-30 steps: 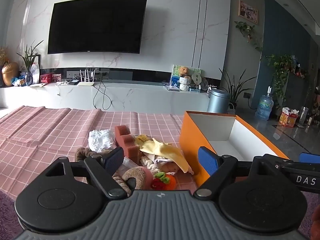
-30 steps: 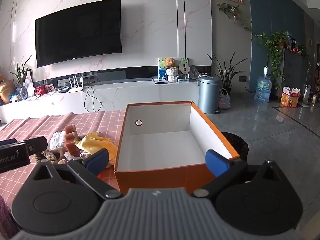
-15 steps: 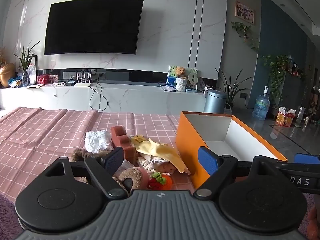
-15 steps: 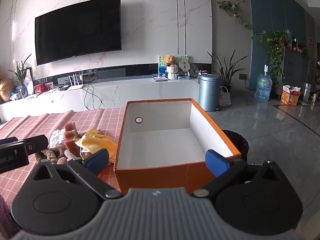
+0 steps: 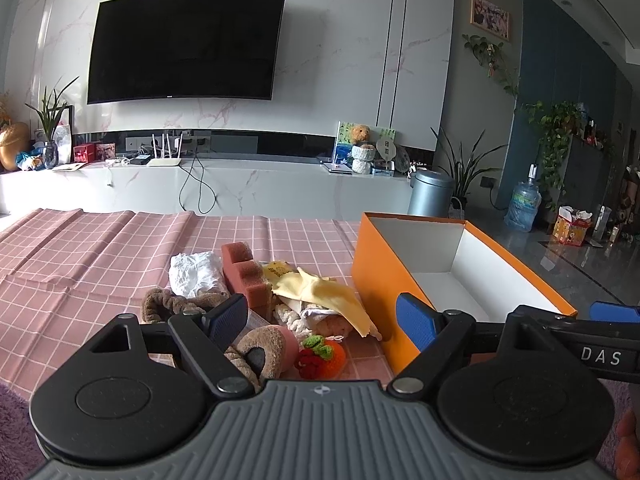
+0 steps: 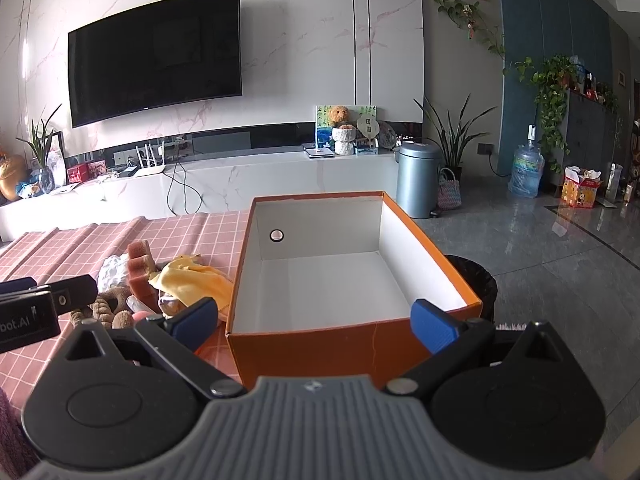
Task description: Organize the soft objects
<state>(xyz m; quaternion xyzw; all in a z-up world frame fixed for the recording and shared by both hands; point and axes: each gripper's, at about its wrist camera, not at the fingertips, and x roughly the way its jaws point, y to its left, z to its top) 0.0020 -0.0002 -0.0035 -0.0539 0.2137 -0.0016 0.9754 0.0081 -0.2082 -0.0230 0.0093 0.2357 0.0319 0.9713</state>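
Note:
A heap of soft things lies on the pink checked cloth point(image 5: 100, 256): a yellow cloth point(image 5: 320, 292), a red-brown sponge point(image 5: 244, 272), a crumpled white cloth point(image 5: 194, 274), a brown plush toy point(image 5: 260, 350) and a knitted strawberry point(image 5: 322, 354). To their right stands an empty orange box point(image 5: 376, 280) with a white inside point(image 6: 336, 292). My left gripper point(image 5: 322, 320) hovers open just before the heap. Facing the box's near wall, my right gripper point(image 6: 314, 320) is open and holds nothing. The heap shows at the left in the right wrist view, with the yellow cloth point(image 6: 192, 280) on top.
A black bin point(image 6: 476, 280) stands on the floor right of the box. A grey dustbin point(image 6: 418, 178), potted plants and a water jug point(image 6: 526, 170) lie further back. A white TV bench point(image 5: 240, 184) under a wall-mounted television point(image 5: 188, 46) runs behind the table.
Both cameras have tilted up a little, so the heap and the box sit slightly lower and further off. Both grippers stay open and nothing on the table has moved.

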